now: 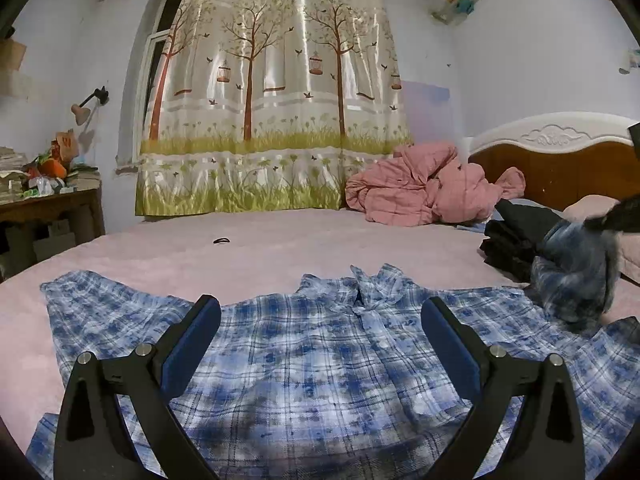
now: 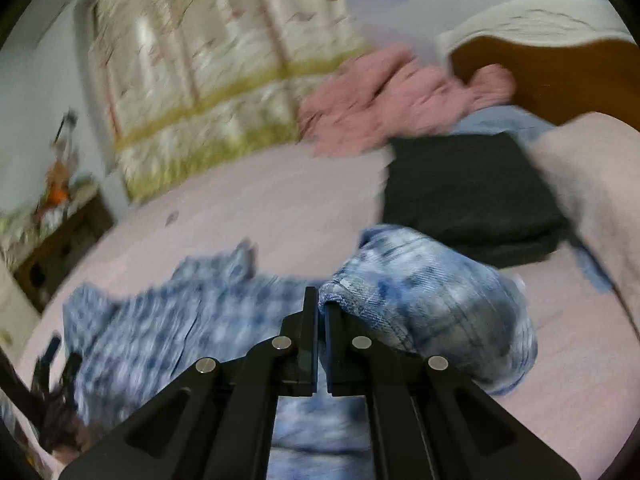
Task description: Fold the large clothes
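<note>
Only rightward: gripper (image 2: 322,304) (clamped) on sleeve (image 2: 432,300)

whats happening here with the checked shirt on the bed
A person with a gripper in each hand is folding a blue plaid shirt spread on the pink bed. The right gripper is shut on a sleeve, lifted off the bed. The left gripper is open above the shirt's body, holding nothing.

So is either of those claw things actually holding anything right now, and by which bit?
The right gripper is shut on the blue plaid shirt, pinching a sleeve by its cuff edge. The left gripper is open above the shirt, holding nothing.
</note>
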Demonstrator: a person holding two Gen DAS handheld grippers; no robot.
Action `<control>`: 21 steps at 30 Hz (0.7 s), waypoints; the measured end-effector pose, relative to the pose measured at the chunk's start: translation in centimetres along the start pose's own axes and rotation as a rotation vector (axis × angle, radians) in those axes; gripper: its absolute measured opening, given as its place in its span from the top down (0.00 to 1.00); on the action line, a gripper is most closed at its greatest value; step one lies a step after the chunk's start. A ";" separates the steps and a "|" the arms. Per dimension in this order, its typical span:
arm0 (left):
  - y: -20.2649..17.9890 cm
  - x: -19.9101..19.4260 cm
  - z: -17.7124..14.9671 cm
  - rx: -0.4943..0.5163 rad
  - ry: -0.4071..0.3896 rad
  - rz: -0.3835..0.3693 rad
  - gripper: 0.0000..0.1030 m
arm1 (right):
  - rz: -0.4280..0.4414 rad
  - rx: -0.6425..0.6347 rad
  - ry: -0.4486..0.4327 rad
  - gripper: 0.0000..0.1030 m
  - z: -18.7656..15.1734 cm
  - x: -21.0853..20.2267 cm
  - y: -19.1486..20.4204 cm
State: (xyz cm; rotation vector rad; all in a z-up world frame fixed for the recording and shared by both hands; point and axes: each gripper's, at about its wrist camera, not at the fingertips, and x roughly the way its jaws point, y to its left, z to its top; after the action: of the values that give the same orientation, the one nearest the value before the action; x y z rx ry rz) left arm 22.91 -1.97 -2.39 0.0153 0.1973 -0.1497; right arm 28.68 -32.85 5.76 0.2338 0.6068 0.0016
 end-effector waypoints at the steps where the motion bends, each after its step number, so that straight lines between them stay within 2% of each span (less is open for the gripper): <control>1: 0.1 -0.1 0.0 -0.003 -0.007 -0.010 0.03 | -0.004 -0.013 0.029 0.97 -0.8 0.7 1.1; 2: 0.1 -0.2 -0.1 -0.005 -0.012 -0.017 0.03 | -0.007 -0.028 0.070 0.97 -1.8 2.6 2.9; 5: 0.0 -0.5 -0.1 -0.001 -0.023 -0.028 0.03 | -0.035 -0.021 0.182 0.97 -4.8 5.9 4.7; 8: 0.0 -0.5 -0.1 0.001 -0.029 -0.033 0.03 | 0.000 0.011 0.209 0.91 -7.0 5.9 4.3; 9: 0.0 -0.5 -0.1 0.001 -0.028 -0.033 0.03 | 0.022 0.019 0.203 0.89 -7.1 5.4 4.1; 11: 0.0 -0.6 -0.1 0.001 -0.026 -0.037 0.03 | 0.047 0.021 0.180 0.77 -7.8 3.4 3.0; 14: -0.1 -0.7 -0.1 0.008 -0.022 -0.042 0.03 | 0.022 0.010 0.109 0.69 -8.5 -0.7 0.1; 17: -0.2 -0.7 -0.1 0.008 -0.025 -0.042 0.03 | -0.041 0.069 0.026 0.56 -8.0 -3.8 -4.2; 21: -0.3 -0.7 -0.1 0.006 -0.029 -0.043 0.03 | -0.154 0.175 0.014 0.53 -7.1 -4.4 -10.1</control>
State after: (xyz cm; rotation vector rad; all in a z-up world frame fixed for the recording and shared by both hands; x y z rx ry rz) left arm 22.19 -2.12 -2.31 0.0148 0.1681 -0.1932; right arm 20.33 -41.44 0.38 0.3559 0.6379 -0.1993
